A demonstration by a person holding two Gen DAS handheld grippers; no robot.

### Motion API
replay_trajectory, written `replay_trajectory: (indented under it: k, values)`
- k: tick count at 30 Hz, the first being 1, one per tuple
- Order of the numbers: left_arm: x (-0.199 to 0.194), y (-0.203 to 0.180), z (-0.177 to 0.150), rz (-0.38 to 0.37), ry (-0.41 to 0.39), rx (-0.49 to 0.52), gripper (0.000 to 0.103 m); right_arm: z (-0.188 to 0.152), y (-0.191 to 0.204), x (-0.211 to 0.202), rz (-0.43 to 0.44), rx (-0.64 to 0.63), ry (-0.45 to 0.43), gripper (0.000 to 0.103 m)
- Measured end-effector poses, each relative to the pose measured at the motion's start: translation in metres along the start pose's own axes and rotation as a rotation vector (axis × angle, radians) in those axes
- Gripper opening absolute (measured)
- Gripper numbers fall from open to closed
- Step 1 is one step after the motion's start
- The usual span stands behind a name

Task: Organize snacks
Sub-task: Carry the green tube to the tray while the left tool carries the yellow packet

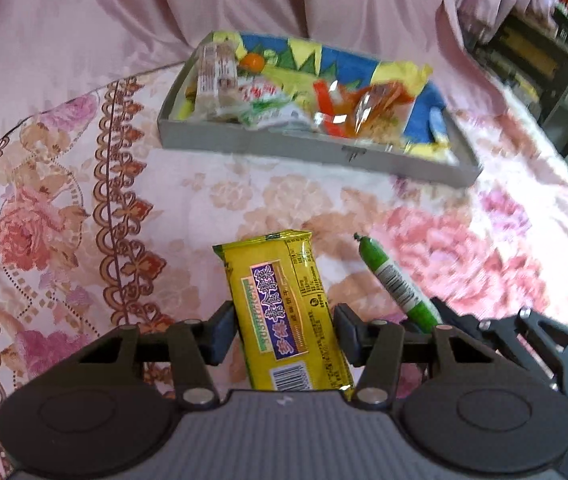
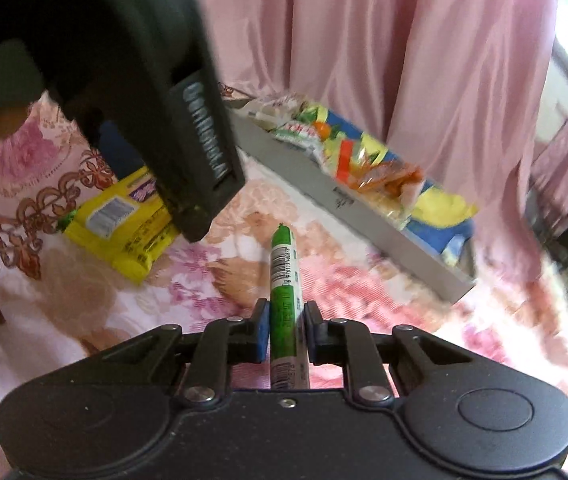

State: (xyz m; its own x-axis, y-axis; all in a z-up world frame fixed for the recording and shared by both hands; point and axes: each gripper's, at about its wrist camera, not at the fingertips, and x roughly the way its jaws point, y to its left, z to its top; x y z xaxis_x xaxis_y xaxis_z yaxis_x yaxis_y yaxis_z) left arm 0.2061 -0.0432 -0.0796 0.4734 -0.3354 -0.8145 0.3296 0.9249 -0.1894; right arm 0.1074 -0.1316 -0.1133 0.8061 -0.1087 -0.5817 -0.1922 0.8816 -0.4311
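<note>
My left gripper [image 1: 285,326] is shut on a yellow biscuit packet [image 1: 284,308] with a purple label, held upright above the floral cloth. My right gripper [image 2: 286,330] is shut on a thin green sausage stick [image 2: 284,292] that points away from me. In the left wrist view the same green stick [image 1: 395,280] shows just right of the packet, with the right gripper's black body [image 1: 515,336] behind it. In the right wrist view the left gripper's body [image 2: 156,92] fills the upper left, with the yellow packet [image 2: 120,220] under it. Ahead lies a grey tray [image 1: 307,148] holding several snack packets.
A pink floral cloth [image 1: 84,200] covers the surface, and pink curtains [image 2: 363,40] hang behind it. The tray's grey wall [image 2: 363,224] runs diagonally in the right wrist view. Dark shelving [image 1: 531,60] stands at the far right.
</note>
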Motion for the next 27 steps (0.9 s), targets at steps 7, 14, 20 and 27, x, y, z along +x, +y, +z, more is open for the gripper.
replay_trajectory:
  k: [7, 14, 20, 27]
  values:
    - [-0.018, 0.002, 0.009, -0.015, -0.13, -0.041, 0.057, 0.005, -0.005, -0.01, -0.055, -0.021, -0.057, 0.019]
    - [-0.028, 0.007, 0.022, 0.022, -0.247, -0.066, 0.057, 0.019, -0.02, -0.016, -0.099, -0.01, -0.11, 0.019]
    - [-0.039, 0.004, 0.04, 0.038, -0.358, -0.068, 0.057, 0.037, -0.043, -0.015, -0.121, -0.02, -0.165, 0.019]
    - [-0.037, -0.002, 0.08, 0.028, -0.5, -0.055, 0.057, 0.061, -0.075, -0.001, -0.166, -0.112, -0.254, 0.019]
